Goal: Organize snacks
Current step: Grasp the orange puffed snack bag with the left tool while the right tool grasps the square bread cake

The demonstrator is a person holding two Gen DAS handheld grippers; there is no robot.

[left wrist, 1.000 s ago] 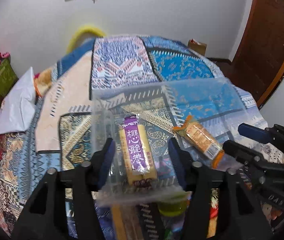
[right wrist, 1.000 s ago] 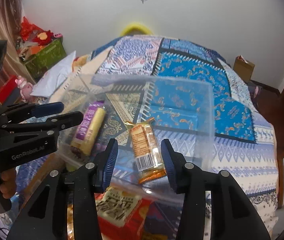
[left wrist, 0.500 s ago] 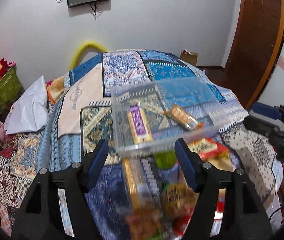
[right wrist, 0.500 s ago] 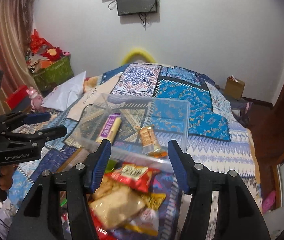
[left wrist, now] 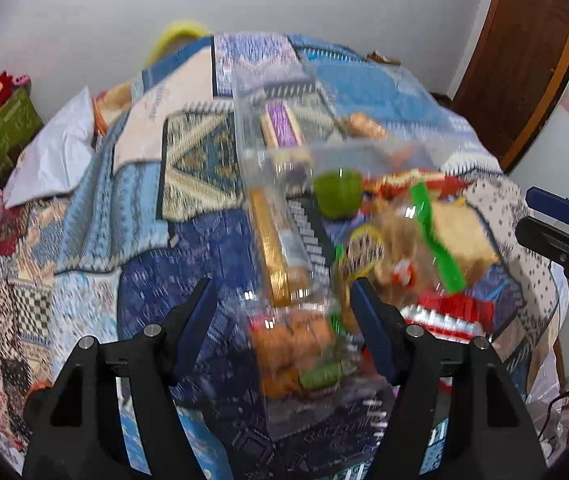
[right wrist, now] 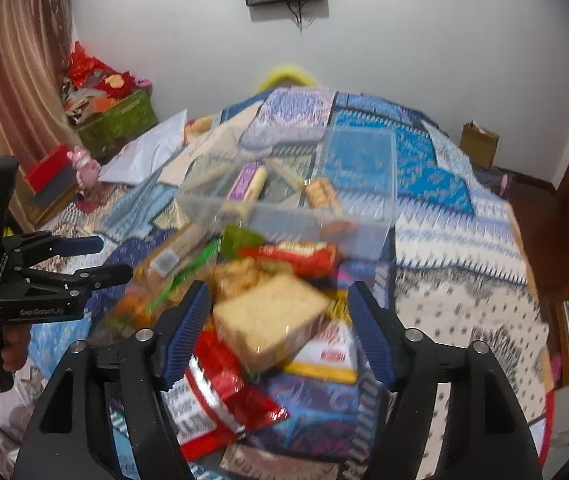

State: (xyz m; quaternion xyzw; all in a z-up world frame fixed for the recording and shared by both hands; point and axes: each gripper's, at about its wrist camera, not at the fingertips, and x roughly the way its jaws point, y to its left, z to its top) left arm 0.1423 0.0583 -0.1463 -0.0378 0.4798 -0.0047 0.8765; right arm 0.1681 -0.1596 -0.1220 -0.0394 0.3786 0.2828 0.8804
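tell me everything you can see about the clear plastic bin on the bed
The clear plastic bin is a shallow, rectangular, see-through tub with no lid, resting upright on the patterned quilt beyond the heap of loose snacks. Two packets lie inside: a purple and cream bar on the left and an orange-wrapped snack right of it. Neither tongs touch it; snacks crowd its near wall.

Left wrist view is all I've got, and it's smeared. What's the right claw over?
Observer: The right claw is open, with a tan bread-like pack lying between its fingers. I can't tell if they touch it.
Operator: Anything crowding that pack?
Observer: A red packet pokes out from under its near edge, and a white-and-yellow packet lies against its right side.
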